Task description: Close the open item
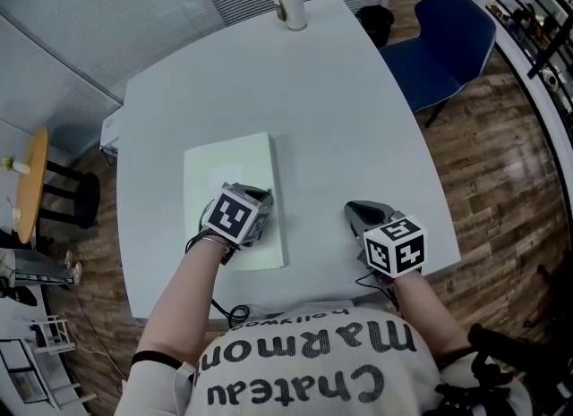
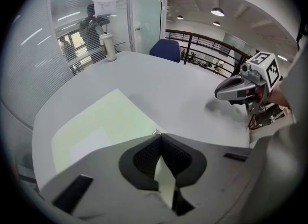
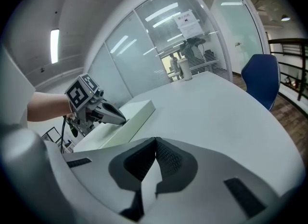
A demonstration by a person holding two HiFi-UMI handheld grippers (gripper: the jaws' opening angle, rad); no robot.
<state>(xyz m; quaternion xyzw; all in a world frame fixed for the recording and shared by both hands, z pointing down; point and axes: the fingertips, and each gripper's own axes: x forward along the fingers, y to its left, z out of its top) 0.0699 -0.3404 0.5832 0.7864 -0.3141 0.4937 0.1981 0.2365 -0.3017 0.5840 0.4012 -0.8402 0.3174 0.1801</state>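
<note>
– Firstly, which parts are hidden or cut off?
– In the head view, the near end of the pale green box [image 1: 228, 168] is covered by the left gripper [image 1: 258, 199] and its marker cube. Both forearms are cut off at the lower frame. A small pale fleck at the left jaw tips cannot be identified.

– How are the claws shown?
– Both are shown clenched. The left jaws are pressed together at the tips, with nothing clearly held, and are set on the box's top face near its right edge. The right gripper [image 3: 155, 140] is seen with its jaws closed on nothing, low over the bare white table [image 1: 358, 119], to the right of the box and apart from it.

– And the containers?
– The box is laid flat on the table with its lid down. No gap is seen along its side, so its contents are not shown. A lidded cup [image 1: 288, 3] is stood at the far edge, its contents concealed by the lid
</note>
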